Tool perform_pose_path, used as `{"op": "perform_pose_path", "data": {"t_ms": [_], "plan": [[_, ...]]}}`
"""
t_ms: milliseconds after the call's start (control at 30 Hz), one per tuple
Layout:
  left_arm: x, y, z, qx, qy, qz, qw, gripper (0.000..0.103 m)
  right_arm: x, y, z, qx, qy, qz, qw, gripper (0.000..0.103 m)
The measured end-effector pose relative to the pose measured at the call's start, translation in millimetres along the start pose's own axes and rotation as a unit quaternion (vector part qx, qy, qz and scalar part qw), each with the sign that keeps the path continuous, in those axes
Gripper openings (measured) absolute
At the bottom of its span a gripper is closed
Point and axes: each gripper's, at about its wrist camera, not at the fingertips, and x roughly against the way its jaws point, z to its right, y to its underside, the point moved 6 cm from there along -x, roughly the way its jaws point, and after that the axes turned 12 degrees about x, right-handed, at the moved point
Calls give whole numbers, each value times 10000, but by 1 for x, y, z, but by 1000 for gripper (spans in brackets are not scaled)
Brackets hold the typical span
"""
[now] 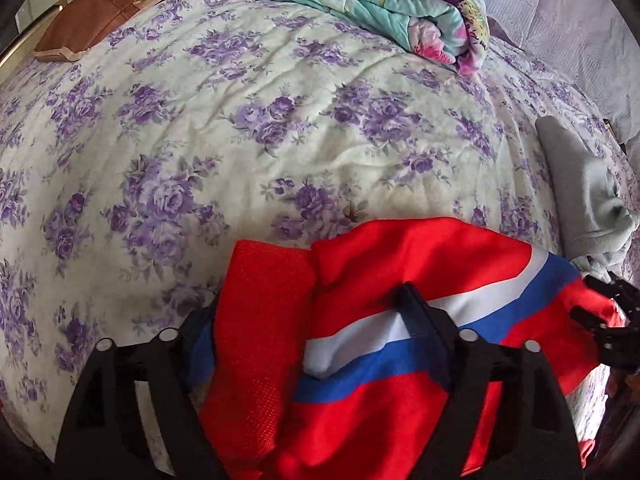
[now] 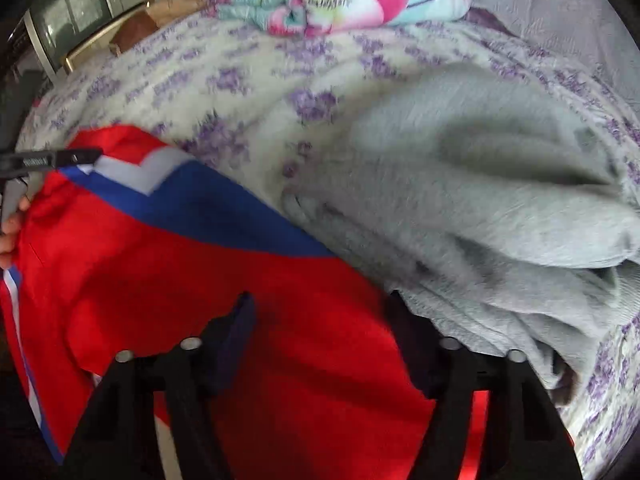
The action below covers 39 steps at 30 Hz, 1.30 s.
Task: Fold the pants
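The red pants [image 1: 360, 408] with blue and white stripes lie bunched at the near edge of the bed; in the right wrist view [image 2: 224, 280] they spread across the lower left. My left gripper [image 1: 312, 320] has its jaws wide apart with the pants cloth piled between and over them; its left finger is hidden under the cloth. My right gripper [image 2: 320, 312] is open, its fingers either side of red cloth. The right gripper also shows at the right edge of the left wrist view [image 1: 612, 320]. The left gripper's tip [image 2: 60, 158] shows at the left of the right wrist view.
The bed has a cream sheet with purple flowers [image 1: 240, 140]. A folded turquoise and pink quilt [image 1: 360, 4] lies at the far side. A grey garment [image 2: 500, 216] lies heaped to the right of the pants. A brown pillow [image 1: 84, 24] sits at the far left.
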Motion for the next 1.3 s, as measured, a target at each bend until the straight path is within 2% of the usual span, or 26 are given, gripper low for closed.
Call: {"op": "perform_pose_path", "data": {"t_ms": [33,67,100,133,300,433,500,567,600,700,800,933,1000,1133,1233,1267,1300], "plan": [[2,-3,-3,56,101,-6,9999,58,0,2,1,49,19,108,9999,43],[4,-6,-5,127,202,-8,9997,47,5,2,4,-40,-19,199,9998,11],[8,-7,-8,210,363,-15,9991,41,12,2,8,-247,-176,325,9990,4],[12,-8,-11,310,487,-8,9983,41,23,2,10,-338,-139,491,9981,2],[49,-3,-9,246,716,378,9964,38,87,11,-15,-71,-128,1123,9936,2],[94,9,-10,128,1053,684,9920,38,150,36,-52,223,-10,1696,9853,2],[114,19,-17,70,1192,727,9902,39,174,60,-79,300,-235,1884,9813,2],[130,39,-34,82,1342,592,9892,43,188,87,-108,399,-545,2009,9773,2],[136,49,-42,94,1405,528,9886,49,188,104,-126,462,-704,2012,9759,2],[150,85,-72,138,1299,417,9906,70,168,146,-169,475,-1022,1823,9767,2],[158,114,-92,338,1414,170,9892,73,139,176,-192,129,-1280,1738,9763,2],[153,142,-91,514,1767,-189,9827,75,125,190,-196,-267,-1475,2012,9680,2],[147,150,-81,503,1846,-324,9810,75,128,191,-196,-412,-1549,2214,9619,2],[136,154,-56,512,2060,-455,9761,75,131,192,-199,-382,-1512,2302,9606,3],[122,142,-44,524,1966,-374,9784,75,128,195,-197,-453,-1558,2320,9591,3],[113,137,-44,615,1946,-394,9782,72,128,196,-195,-467,-1571,2349,9581,3],[106,133,-44,716,1948,-447,9772,53,129,197,-195,-471,-1591,2387,9568,3]]}}
